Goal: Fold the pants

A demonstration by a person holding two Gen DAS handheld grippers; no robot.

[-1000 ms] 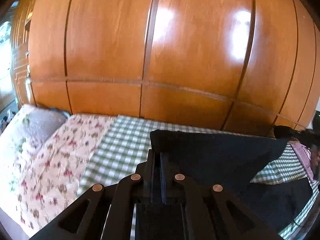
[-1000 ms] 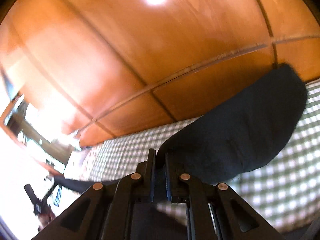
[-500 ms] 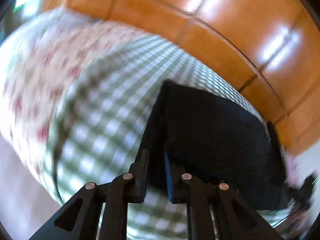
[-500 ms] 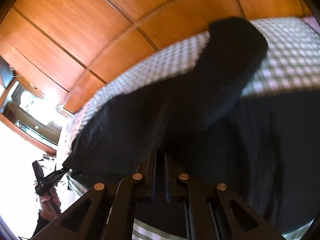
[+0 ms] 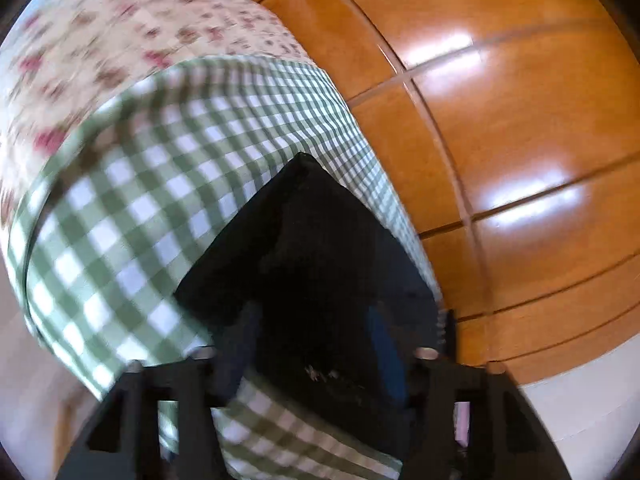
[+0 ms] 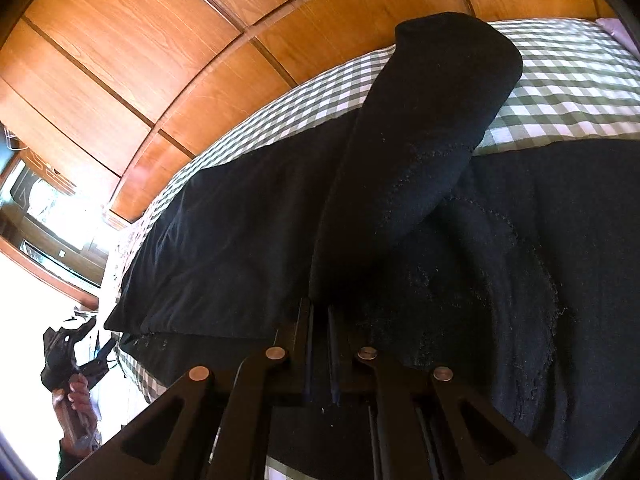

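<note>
Black fabric fills both my views: the pants (image 6: 248,240) lie spread on the green-checked bedcover (image 5: 132,208), doubled over, with one folded corner pointing toward the wooden wardrobe (image 5: 500,120) behind the bed. In the left wrist view, my left gripper (image 5: 312,344) sits over the near end of that corner and its jaws are opening; the cloth lies between the fingers, but the pads no longer seem to press on it, so I read it as letting go. My right gripper (image 6: 318,320) is clenched on a raised fold of the pants, which stands up from the jaws as a dark tube above the flat layers. At the far left of the right wrist view I can see a hand (image 6: 76,400) gripping the other tool beyond the edge of the bed.

I judge this to be the laying-down part of a fold: the left side is set, the right side not yet. Next, I would lower the raised fold flat onto the layer beneath, release it, then check that the edges line up before taking a fresh grip.
</note>
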